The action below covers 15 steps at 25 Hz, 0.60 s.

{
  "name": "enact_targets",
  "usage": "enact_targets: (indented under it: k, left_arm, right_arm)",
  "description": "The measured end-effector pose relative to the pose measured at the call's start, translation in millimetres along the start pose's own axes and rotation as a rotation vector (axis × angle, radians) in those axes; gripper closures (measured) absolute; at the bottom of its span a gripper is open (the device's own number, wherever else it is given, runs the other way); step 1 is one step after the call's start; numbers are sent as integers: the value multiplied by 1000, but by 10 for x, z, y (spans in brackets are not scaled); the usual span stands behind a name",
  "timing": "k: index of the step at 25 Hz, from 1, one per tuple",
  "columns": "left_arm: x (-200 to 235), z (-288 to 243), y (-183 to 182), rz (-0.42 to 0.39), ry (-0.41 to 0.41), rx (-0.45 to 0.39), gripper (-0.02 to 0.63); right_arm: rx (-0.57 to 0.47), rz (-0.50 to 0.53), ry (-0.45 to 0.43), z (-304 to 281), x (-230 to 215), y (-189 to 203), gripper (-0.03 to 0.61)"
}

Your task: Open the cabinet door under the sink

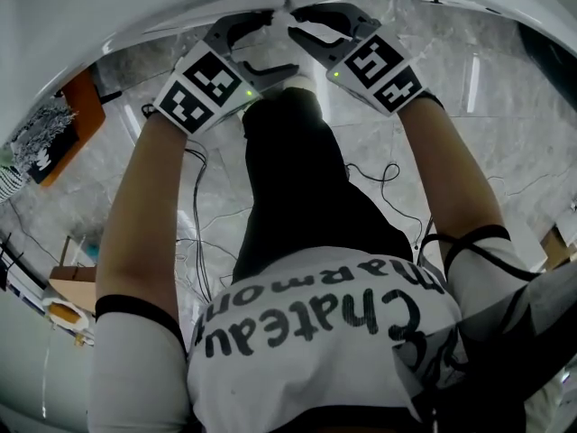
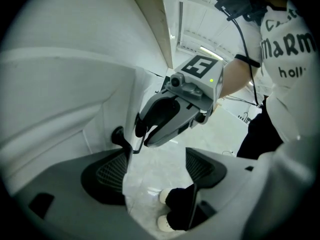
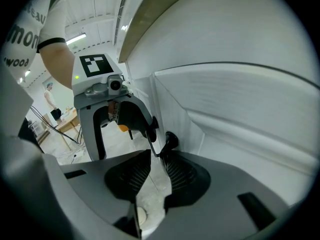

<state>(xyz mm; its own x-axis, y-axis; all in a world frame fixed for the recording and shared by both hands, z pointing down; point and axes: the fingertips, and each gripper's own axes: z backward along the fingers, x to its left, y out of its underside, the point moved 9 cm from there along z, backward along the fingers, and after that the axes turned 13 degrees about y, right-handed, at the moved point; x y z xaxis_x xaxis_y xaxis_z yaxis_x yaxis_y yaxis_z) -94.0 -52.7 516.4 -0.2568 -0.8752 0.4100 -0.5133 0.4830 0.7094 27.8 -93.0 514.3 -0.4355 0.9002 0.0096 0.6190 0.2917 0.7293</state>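
Door (image 3: 240, 99) unopened (handle (image 3: 169, 140) at jaw tips). Left gripper (image 2: 157, 154) gapes wide, right gripper (image 3: 156, 156) narrowly apart; neither grips yet.

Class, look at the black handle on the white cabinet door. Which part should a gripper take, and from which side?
Probably the part of the black handle that stands proud of the white door, one jaw either side. Come from the room side, as the right gripper does: its open jaws point at the handle, and the flat panel offers nothing else to grip.

Cabinet door (image 3: 240, 109) smooth, satin; floor (image 1: 505, 133) glossy marble.
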Motion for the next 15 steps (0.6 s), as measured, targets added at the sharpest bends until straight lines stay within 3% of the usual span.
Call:
enact_targets:
  k: [15]
  left_arm:
    - [-200,10,96,-2,37,55,270]
  right_arm:
    - [71,18,-27,128,114,78,495]
